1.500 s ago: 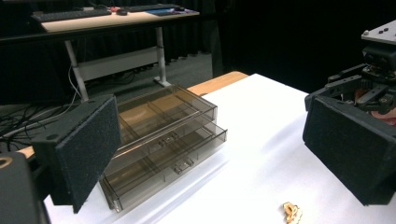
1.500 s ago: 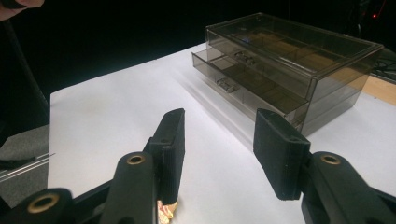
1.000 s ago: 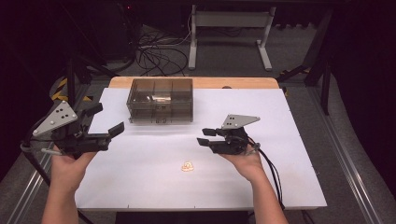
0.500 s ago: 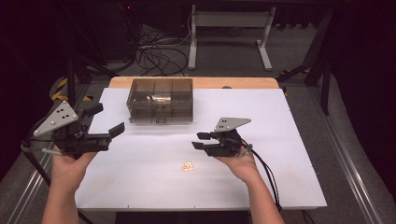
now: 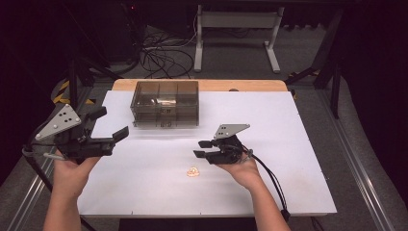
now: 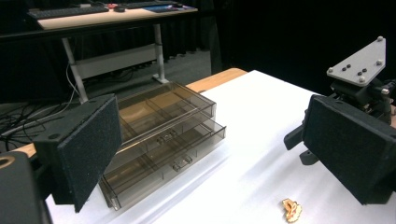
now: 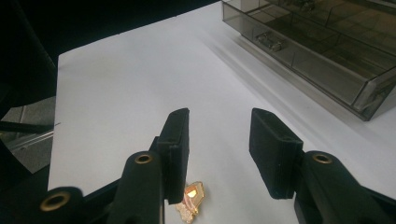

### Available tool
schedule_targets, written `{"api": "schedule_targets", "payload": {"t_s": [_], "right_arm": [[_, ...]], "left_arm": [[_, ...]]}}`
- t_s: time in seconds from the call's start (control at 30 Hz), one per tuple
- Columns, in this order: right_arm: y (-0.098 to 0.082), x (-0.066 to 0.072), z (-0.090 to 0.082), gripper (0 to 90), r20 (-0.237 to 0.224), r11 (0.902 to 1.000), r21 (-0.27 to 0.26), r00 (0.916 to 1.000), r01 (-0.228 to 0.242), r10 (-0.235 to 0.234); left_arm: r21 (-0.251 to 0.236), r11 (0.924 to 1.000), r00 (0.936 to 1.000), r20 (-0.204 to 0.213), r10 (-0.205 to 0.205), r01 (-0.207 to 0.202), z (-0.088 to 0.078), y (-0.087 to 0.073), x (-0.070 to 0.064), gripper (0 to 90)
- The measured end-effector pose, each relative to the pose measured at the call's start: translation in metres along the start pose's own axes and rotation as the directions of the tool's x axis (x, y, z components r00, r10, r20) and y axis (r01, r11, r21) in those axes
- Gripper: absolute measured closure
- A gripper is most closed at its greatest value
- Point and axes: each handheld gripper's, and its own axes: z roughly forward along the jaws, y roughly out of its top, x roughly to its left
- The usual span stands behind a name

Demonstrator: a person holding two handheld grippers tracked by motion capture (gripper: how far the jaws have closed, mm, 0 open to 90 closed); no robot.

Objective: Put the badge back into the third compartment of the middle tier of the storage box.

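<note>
High view overhead — gripper views low, sharing the drawer box [image 5: 165, 103].

— Grippers? Two: left gripper [image 5: 103, 130] by the table's [image 5: 288, 192] left edge, right gripper [image 5: 203, 148] mid-table.
— Drawer boxes? One smoky drawer box [image 5: 165, 103] near the far edge.
— Small pieces? One gold trinket [image 5: 193, 172] toward the near edge.

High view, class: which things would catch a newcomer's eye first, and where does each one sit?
A smoky clear drawer organizer stands at the far side of the white table. A small gold trinket lies alone on the sheet nearer the person. The right gripper, jaws open, hovers just beyond it, while the left gripper is held open at the table's left edge.
</note>
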Motion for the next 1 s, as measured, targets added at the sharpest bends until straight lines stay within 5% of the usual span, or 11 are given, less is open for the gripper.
{"api": "schedule_targets", "payload": {"t_s": [1.0], "right_arm": [[-0.015, 0.001, 0.032, 59.0, -0.042, 0.9943, 0.106, 0.9990, -0.009, 0.013]], "left_arm": [[0.013, 0.9999, 0.9999, -0.013, 0.006, -0.006, 0.002, -0.002, 0.000, 6.5]]}}
